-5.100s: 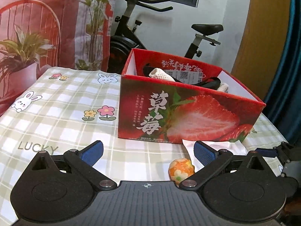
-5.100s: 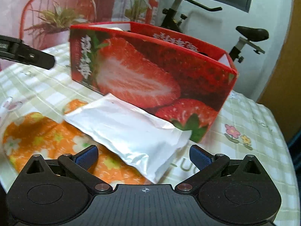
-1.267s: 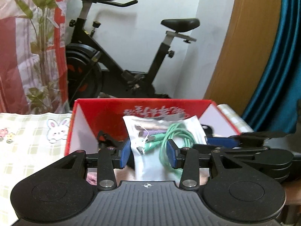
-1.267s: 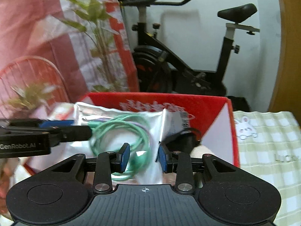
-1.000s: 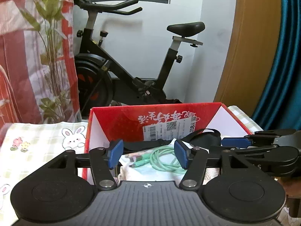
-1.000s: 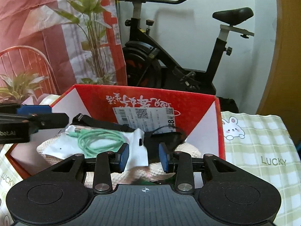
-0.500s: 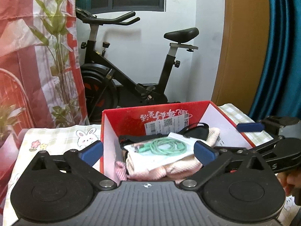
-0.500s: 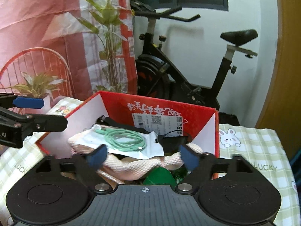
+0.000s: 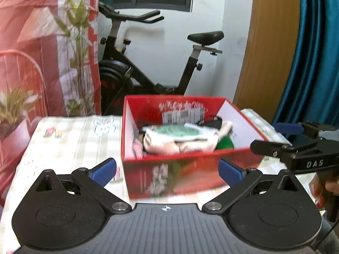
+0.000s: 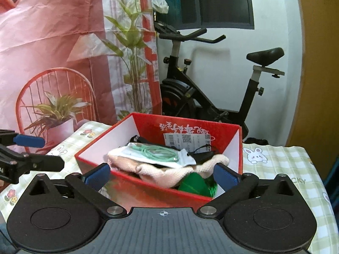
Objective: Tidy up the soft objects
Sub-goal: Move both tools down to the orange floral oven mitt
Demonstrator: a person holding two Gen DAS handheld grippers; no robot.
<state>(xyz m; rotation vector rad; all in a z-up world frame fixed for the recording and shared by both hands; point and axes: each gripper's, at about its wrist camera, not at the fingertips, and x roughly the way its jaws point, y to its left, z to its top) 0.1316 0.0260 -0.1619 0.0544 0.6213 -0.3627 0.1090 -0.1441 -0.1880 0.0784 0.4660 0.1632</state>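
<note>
From the left wrist view, the left gripper (image 9: 167,170) is held level in front of the red strawberry box (image 9: 182,175), its blue-padded jaws spread wide and holding nothing. The box stands on the checked tablecloth (image 9: 70,139), and this view is motion-blurred. Inside the box a clear bag with a green cable (image 9: 178,130) lies on top of a cream knitted cloth (image 9: 180,145), with a green item (image 9: 225,142) at the box's right near corner. To the right of the box the right gripper (image 9: 273,137) reaches in sideways, gripped by a hand (image 9: 318,188); its jaws stand apart and empty.

From the right wrist view, the right gripper (image 10: 162,176) sits level, just short of the box's (image 10: 146,187) near wall, jaws wide open with nothing between them. The bagged cable (image 10: 157,153) rests atop the knitted cloth (image 10: 175,172) in the box's middle, and the green item (image 10: 196,185) is tucked against the near wall. Left of the box, the left gripper (image 10: 34,150) points inward above the tablecloth (image 10: 281,165), open and empty. An exercise bike (image 10: 203,97) stands behind the box.
</note>
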